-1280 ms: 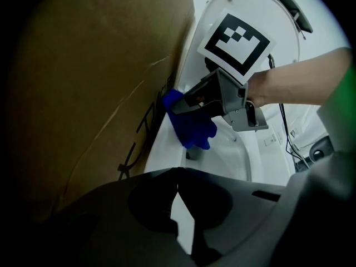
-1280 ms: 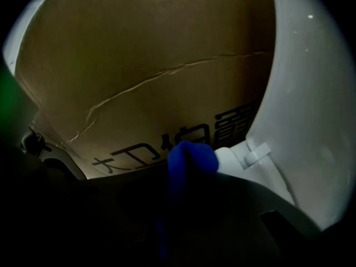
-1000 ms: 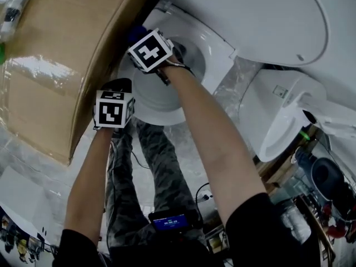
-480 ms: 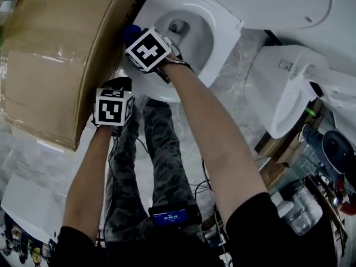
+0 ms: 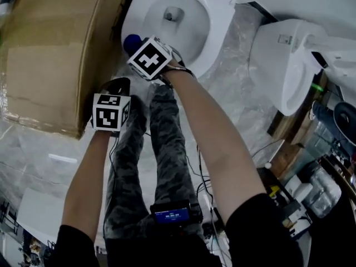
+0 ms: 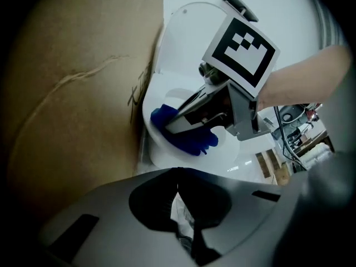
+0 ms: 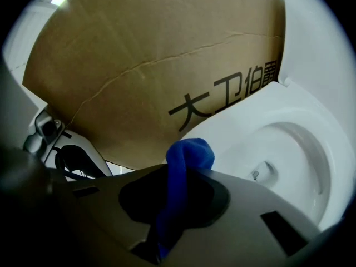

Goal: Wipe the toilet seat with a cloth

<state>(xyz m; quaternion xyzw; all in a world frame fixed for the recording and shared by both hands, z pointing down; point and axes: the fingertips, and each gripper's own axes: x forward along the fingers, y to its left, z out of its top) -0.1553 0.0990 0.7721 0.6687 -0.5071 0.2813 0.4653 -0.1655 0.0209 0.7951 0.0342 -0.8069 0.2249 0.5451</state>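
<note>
**A:** Where is the blue cloth?

**B:** It is clamped in the right gripper. The jaws are closed tight on it, with a wad bulging out past the tips. The wad lies on the toilet, on the rim's front-left edge.

**A:** How much room is there on that side?

**B:** Very little. The cardboard box stands just beside the toilet's left flank, leaving only a narrow slot. The cloth is right at the mouth of that slot.

**A:** What about the rest of the rim?

**B:** It is bare all the way round, and the bowl is open. On the right, a strip of plastic-covered floor separates this toilet from a 2nd toilet, which sits well apart from it.

**A:** And the left gripper?

**B:** Its jaws are pressed fully together with nothing between them. It hangs near the box's lower corner, in front of the toilet and apart from its rim.

**A:** Is anything in front of the toilet?

**B:** Only the person's legs, just before the front edge.
</note>
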